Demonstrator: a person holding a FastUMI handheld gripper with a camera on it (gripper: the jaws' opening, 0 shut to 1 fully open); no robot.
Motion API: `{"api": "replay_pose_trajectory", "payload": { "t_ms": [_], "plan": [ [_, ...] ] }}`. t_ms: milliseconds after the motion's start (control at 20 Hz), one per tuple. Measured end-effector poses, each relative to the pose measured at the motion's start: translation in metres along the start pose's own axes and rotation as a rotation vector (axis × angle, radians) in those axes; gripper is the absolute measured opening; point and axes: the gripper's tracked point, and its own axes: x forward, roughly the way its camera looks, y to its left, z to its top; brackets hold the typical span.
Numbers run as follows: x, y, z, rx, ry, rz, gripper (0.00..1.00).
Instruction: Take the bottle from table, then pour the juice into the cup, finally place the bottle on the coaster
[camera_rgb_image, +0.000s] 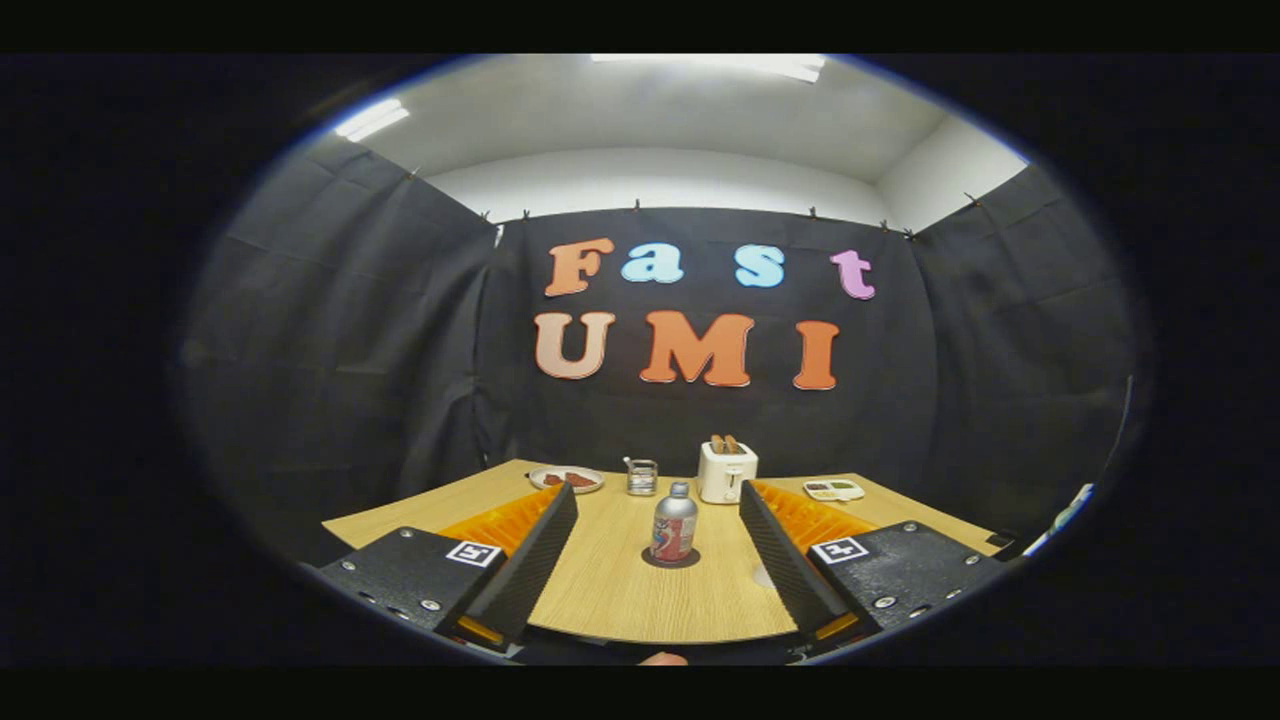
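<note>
The gripper has its fingers spread wide with nothing between them, lined up either side of the bottle, which stands upright on the dark coaster, apparently already set down, with the cup beyond it

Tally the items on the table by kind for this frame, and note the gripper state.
Bottle: 1, upright on the coaster
Coaster: 1
Cup: 1
Toaster: 1
Plate with food: 1
Small tray: 1
Total: 6
Gripper: open, the bottle stands between its fingers, untouched.
</note>
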Motion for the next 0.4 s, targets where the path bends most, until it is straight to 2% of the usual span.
{"api": "replay_pose_trajectory", "payload": {
  "t_ms": [400],
  "plan": [
    [-0.0019, -0.0049, 0.0039, 0.02, -0.005, -0.004, 0.97]
  ]
}}
